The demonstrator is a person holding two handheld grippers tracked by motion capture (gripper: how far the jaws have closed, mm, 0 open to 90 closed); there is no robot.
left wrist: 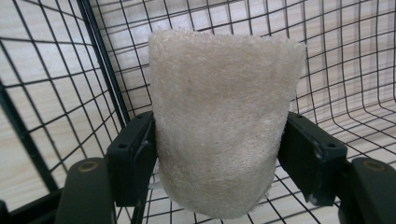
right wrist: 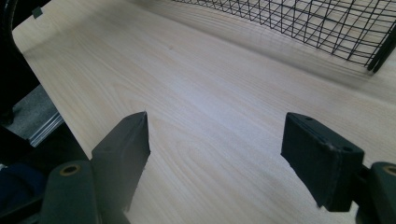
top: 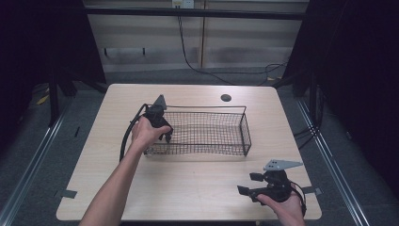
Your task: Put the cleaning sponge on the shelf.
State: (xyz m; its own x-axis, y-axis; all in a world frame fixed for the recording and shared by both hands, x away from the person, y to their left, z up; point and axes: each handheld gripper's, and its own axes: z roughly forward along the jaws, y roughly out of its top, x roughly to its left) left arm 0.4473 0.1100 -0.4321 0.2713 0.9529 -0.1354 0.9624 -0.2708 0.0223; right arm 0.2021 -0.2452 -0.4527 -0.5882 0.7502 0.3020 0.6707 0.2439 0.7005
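Sponge [left wrist: 219, 121] sits clamped in my left gripper [top: 157, 121] inside the basket [top: 244, 127]'s left end; it may snag the mesh. My right gripper [right wrist: 215, 140] gapes empty, well outside the basket.

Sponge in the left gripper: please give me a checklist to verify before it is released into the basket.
1. Sponge clamped between both jaws of the left gripper: ok.
2. Left gripper inside the basket, at its left end: ok.
3. Basket floor under the sponge free of other things: cannot tell, the sponge hides it.
4. Sponge already resting on the mesh: cannot tell.
5. Right gripper open, holding nothing, over the table outside the basket: ok.
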